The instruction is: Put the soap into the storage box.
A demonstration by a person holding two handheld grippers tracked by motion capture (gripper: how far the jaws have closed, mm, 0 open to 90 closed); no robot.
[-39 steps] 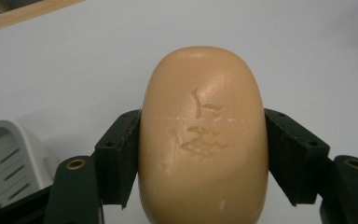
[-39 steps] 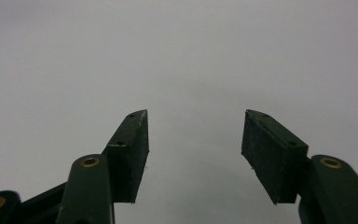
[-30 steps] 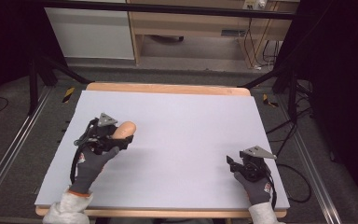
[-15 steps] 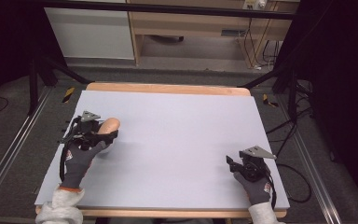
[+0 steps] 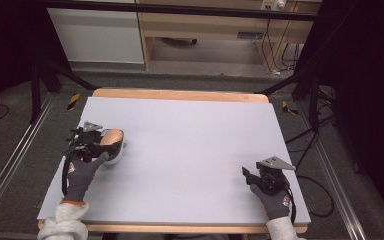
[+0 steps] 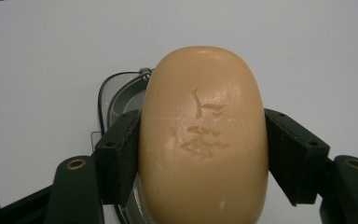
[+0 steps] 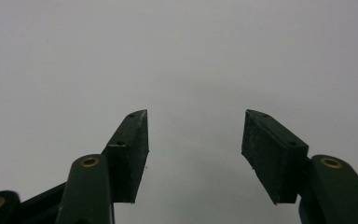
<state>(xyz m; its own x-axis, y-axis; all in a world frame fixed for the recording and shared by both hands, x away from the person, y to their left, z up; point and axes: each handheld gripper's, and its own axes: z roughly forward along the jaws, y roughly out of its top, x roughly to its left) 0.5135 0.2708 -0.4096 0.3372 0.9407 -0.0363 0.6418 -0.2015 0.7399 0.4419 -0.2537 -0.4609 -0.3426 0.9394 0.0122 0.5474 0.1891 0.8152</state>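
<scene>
Since one second ago my left hand-held gripper [image 5: 111, 145] carried the soap [image 6: 203, 140], gripped between its jaws, toward the desk's [image 5: 190, 150] left edge over a dish [image 6: 121, 95], not yet released, while my right hand-held gripper [image 7: 193, 149] rests open.

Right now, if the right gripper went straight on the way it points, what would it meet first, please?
Nothing, by the look of it: the right gripper stands open and empty, with bare table ahead of its jaws. Depth is unclear, so it might graze the surface.

Lab-style recording bay, pale grey wood-edged desk [image 5: 190, 145], black frame poles [image 5: 35, 92], loose cables [image 5: 275, 45] beyond the hand-held gripper [image 5: 248, 173], dark curtains [image 5: 365, 75]
</scene>
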